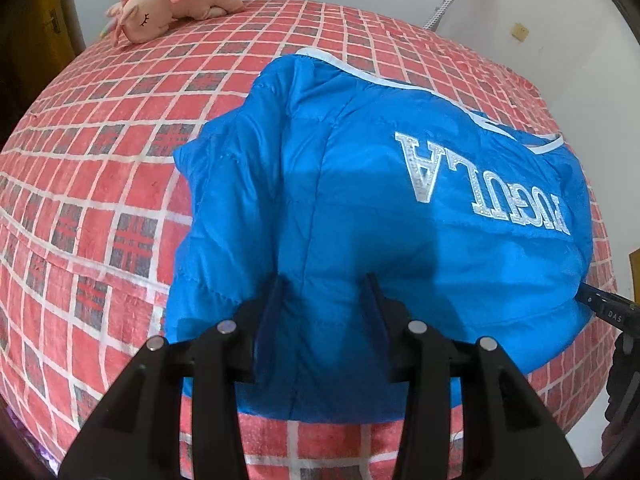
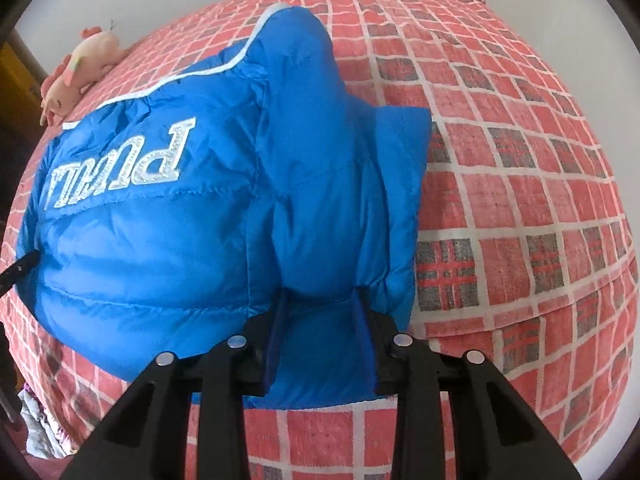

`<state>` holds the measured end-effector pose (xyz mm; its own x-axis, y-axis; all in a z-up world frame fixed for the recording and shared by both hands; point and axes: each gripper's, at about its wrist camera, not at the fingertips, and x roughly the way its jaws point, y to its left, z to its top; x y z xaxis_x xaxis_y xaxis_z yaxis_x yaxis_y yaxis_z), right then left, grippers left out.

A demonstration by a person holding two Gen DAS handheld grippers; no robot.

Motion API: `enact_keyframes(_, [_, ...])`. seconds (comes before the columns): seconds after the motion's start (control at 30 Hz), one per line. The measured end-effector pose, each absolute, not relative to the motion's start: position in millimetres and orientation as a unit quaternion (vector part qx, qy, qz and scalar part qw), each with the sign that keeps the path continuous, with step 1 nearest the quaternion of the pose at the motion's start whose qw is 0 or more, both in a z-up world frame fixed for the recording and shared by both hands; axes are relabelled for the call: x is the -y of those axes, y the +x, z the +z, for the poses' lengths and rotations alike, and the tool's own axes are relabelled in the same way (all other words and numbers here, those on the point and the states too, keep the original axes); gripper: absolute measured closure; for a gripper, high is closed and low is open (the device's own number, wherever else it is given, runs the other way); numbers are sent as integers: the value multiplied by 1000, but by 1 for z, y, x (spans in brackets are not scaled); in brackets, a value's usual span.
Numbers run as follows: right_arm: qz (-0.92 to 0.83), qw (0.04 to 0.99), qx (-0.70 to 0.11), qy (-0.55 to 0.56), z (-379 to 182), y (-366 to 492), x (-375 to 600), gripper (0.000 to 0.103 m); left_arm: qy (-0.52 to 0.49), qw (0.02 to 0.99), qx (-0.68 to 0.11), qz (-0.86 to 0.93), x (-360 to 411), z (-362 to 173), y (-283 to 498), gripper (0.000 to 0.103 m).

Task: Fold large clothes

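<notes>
Underneath, a bed (image 1: 100, 184) with red checked cover. On top, blue padded jacket (image 1: 360, 200), silver letters facing up. Left hand-held gripper (image 1: 326, 284) and right hand-held gripper (image 2: 320, 294), both pinching its near edge. Farther back, pink plush toy (image 1: 176, 0).

Blue jacket and plush toy laid out on a checked bed

A bed (image 1: 120, 184) covered in red-and-white check is seen with a padded blue jacket (image 1: 360, 200) spread on it; a pink plush toy (image 1: 176, 0) is laid near the far edge.
</notes>
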<state>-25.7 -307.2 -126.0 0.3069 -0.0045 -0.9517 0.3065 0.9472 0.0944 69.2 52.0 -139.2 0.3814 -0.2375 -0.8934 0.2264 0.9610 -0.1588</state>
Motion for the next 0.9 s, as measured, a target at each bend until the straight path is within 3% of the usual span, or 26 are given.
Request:
enact_keyframes(0.17, [-95,793,-585,143,-120,-25,314,70,1,827,-547,-131,-50,-131,68,61])
enact_keyframes(0.3, [-82,792,-583,158,-107,-22,318,63,4,825,-550,-128,-57,-115,62,48])
enact_keyframes(0.5, [-74,793,-590,132,-92,-15,315,63,-16,826,-556,-89,-96,-103,60,34])
enact_keyframes(0.9, [-76,780,-612,110,-107,-8,313,63,-147,764,-619,-111,-139,-147,65,31])
